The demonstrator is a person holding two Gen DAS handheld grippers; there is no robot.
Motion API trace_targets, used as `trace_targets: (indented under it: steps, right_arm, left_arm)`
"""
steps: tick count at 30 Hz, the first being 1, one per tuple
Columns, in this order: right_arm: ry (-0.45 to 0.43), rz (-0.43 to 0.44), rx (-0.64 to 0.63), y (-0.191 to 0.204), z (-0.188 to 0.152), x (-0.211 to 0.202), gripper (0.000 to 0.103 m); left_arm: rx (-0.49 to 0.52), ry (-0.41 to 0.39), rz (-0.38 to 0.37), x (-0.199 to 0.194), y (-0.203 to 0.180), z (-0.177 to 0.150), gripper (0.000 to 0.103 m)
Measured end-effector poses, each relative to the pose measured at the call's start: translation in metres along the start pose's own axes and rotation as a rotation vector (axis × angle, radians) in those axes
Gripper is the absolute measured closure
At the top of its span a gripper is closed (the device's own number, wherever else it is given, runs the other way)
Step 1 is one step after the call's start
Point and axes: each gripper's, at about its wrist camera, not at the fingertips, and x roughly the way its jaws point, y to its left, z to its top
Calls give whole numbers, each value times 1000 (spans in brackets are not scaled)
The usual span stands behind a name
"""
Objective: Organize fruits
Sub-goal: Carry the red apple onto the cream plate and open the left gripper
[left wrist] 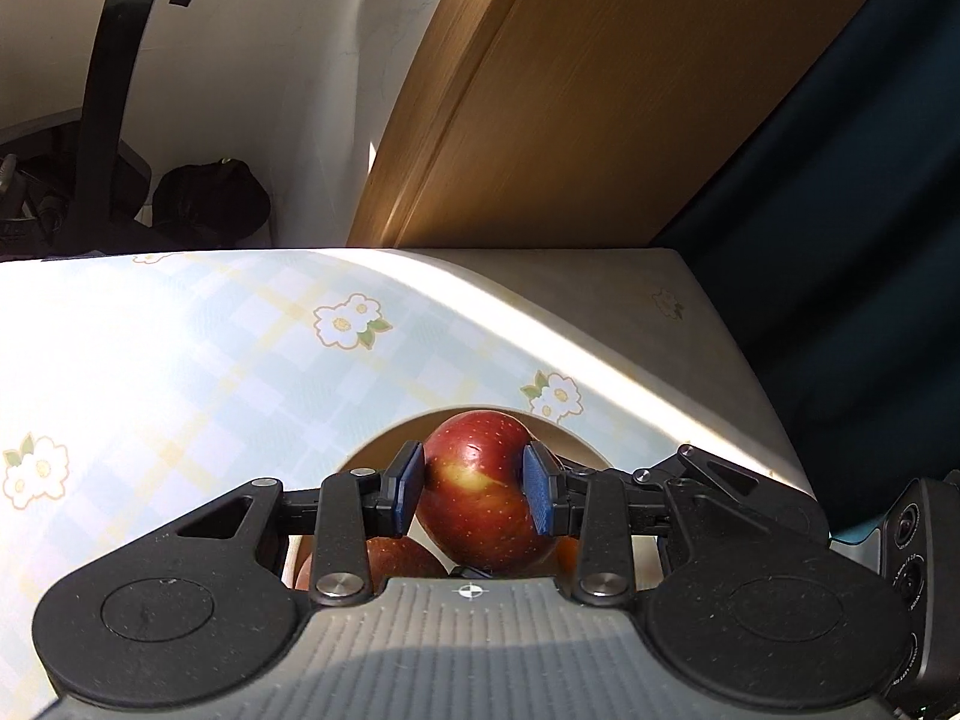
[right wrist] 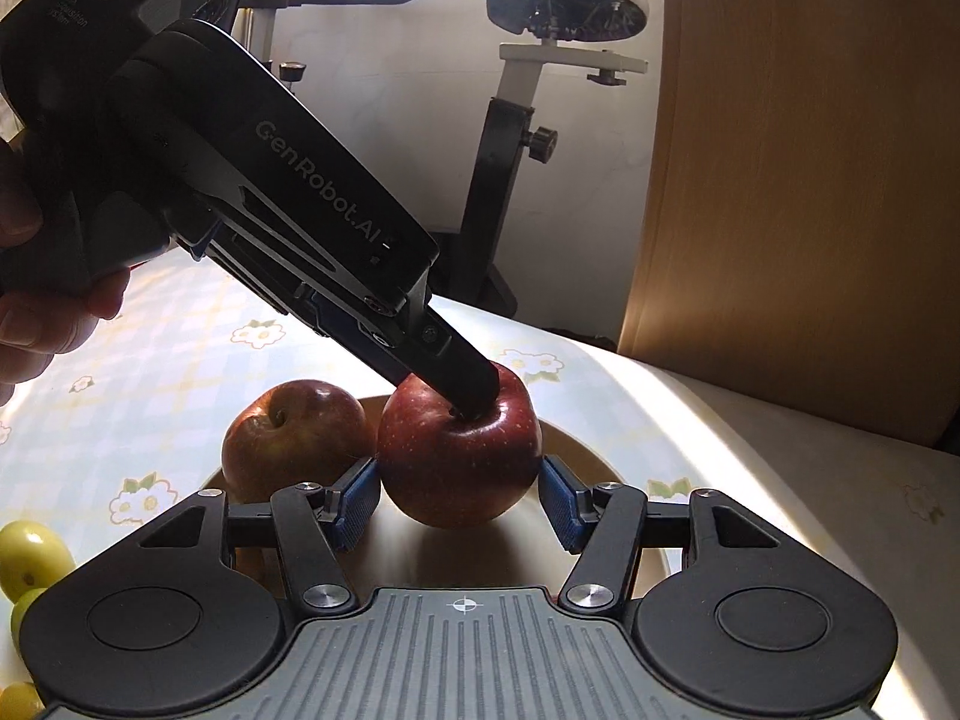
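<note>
A: Where is the red apple (left wrist: 480,492)?

B: Over the round wooden plate (right wrist: 576,450), its underside on or just above the plate's surface; I cannot tell which. The left gripper (left wrist: 474,489) is clenched on it, one blue pad (left wrist: 407,489) on each flank.

A: And from the other camera?

B: The left gripper (right wrist: 474,396) comes down slantwise from the upper left, its tip at the apple's top. The right gripper (right wrist: 461,501) sits level with the apple, spread wide, a blue pad (right wrist: 354,501) on either side. The left-hand pad is touching or nearly touching the skin; the other stands clear.

A: Anything else on the plate?

B: A second apple (right wrist: 294,438), duller red, just beside the held one on its left, stem hollow facing up. In the left wrist view it peeks out below the fingers.

A: And beyond the plate?

B: The plate rests on a pale checked tablecloth (left wrist: 180,360) printed with white flowers. Left of the plate, at the picture's edge, lie small green fruits (right wrist: 27,552). Behind the table stand an exercise bike (right wrist: 510,138) and a wooden panel (left wrist: 570,90).
</note>
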Motion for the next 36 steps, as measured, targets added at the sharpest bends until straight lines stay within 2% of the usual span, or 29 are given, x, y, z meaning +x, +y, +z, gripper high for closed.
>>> trace_targets:
  steps: [4,17,19,27,32,36]
  right_arm:
    - [7,0,-15,0,-2,7,49]
    - [32,-11,-20,3,6,13,48]
    - [22,-10,-4,1,5,8,48]
    - [-45,-26,104,-1,0,-37,48]
    - [-77,-34,159,5,-10,-64,48]
    - [-88,-45,184,14,-20,-79,48]
  left_arm:
    - [-9,13,10,9,3,3,65]
    - [-9,-32,51,4,0,11,65]
    - [0,-41,83,-2,-4,10,65]
    - [-32,-90,128,-19,-5,3,66]
    - [-51,-123,136,-48,-6,-13,66]
    - [-17,-155,158,-73,-9,-27,66]
